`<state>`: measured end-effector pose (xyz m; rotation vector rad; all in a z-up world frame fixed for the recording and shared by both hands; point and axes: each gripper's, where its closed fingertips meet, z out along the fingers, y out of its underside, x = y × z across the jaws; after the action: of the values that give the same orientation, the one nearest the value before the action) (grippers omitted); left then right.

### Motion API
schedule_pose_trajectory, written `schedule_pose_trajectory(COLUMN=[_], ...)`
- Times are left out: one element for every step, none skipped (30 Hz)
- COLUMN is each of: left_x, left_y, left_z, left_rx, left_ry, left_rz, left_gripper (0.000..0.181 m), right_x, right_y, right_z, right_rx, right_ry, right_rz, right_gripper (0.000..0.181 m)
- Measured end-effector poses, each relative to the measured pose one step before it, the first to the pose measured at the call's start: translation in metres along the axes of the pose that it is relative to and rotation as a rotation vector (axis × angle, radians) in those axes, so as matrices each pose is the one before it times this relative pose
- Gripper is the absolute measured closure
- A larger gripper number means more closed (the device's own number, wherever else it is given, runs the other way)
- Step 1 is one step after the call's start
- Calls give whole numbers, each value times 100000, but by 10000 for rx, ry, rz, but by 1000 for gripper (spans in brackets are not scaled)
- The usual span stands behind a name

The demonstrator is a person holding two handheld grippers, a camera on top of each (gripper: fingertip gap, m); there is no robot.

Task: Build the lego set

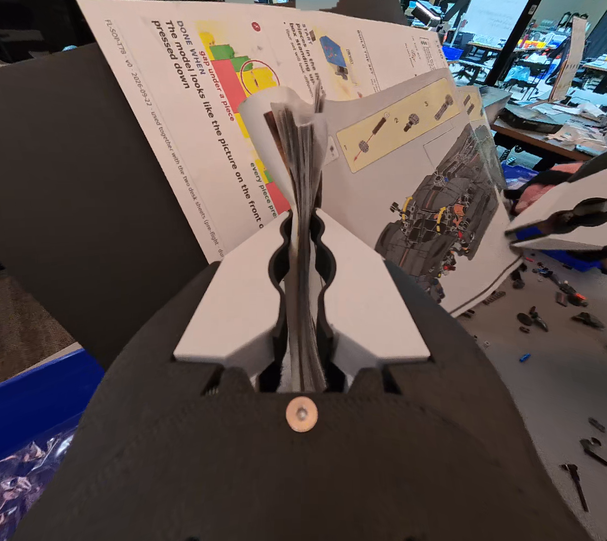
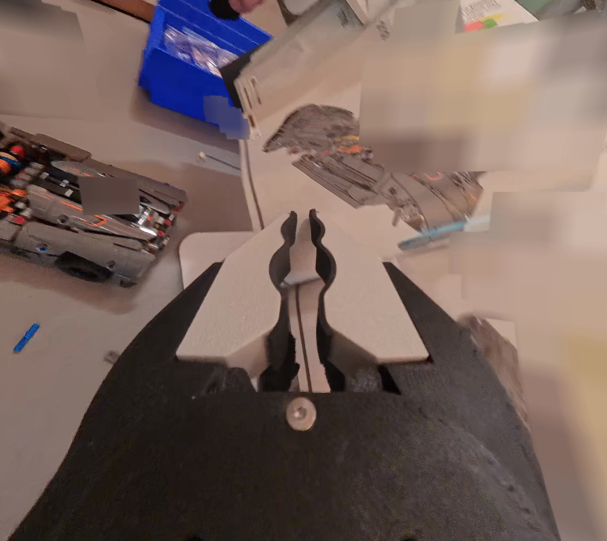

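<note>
The left gripper (image 1: 302,220) clamps a thick sheaf of manual (image 1: 427,197) pages, spine running straight ahead along its fingers. The right gripper (image 2: 303,216), jaws barely parted and seemingly empty, hovers over the open page; the car (image 2: 85,216) sits to its left. Printed sheet (image 1: 203,118) behind carries writing.
</note>
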<state>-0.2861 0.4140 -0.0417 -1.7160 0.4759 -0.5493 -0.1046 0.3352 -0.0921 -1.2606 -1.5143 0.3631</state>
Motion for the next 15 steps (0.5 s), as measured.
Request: schedule_pose_trajectory(left_x=[57, 83, 43, -79, -68, 4, -35, -176, -450, -210, 25, 349, 442, 379, 429], left_y=[-15, 7, 20, 9, 10, -53, -70, -109, -392, -628, -708, -797, -753, -539, -527], left_z=[11, 31, 32, -3, 18, 21, -10, -139, -390, -630, -800, -952, -913, -807, -726], left_rx=[31, 19, -16, -33, -16, 45, 52, 76, 258, 384, 379, 403, 315, 99, 87], left_ry=[37, 55, 10, -82, -72, -42, -88, -198, -397, -294, -183, -60, -123, -230, -215], left_rz=[-66, -63, 19, 32, -7, 8, 81, 83, -11, 27, 85, 179, 291, 389, 379], left_gripper=[175, 176, 177, 176, 176, 175, 173, 168, 159, 149, 142, 144, 144, 144, 144], right_x=[563, 648, 452, 76, -26, -88, -194, -258, -359, -357, -273, -221, -306, -317, -278], right_y=[558, 179, -57, 215, 454, 417, 271, 153, 154, 83, -45, 11, 33, 30, 75], right_z=[-748, -845, -804, -503, -163, 187, 465, 642, 767, 767, 654, 547, 495, 460, 417], right_rx=[-267, 10, 196, -15, -186, -152, -92, -72, -179, -238, -212, -259, -246, -184, -172], right_ry=[369, 473, 304, 2, -43, 24, 77, 104, 72, 87, 171, 198, 105, 48, 82], right_rz=[34, -23, 97, 268, 201, -19, -209, -281, -245, -225, -231, -223, -223, -205, -244], right_gripper=[177, 181, 181, 181, 181, 181, 181, 181, 181, 181, 181, 181, 181, 181, 181])
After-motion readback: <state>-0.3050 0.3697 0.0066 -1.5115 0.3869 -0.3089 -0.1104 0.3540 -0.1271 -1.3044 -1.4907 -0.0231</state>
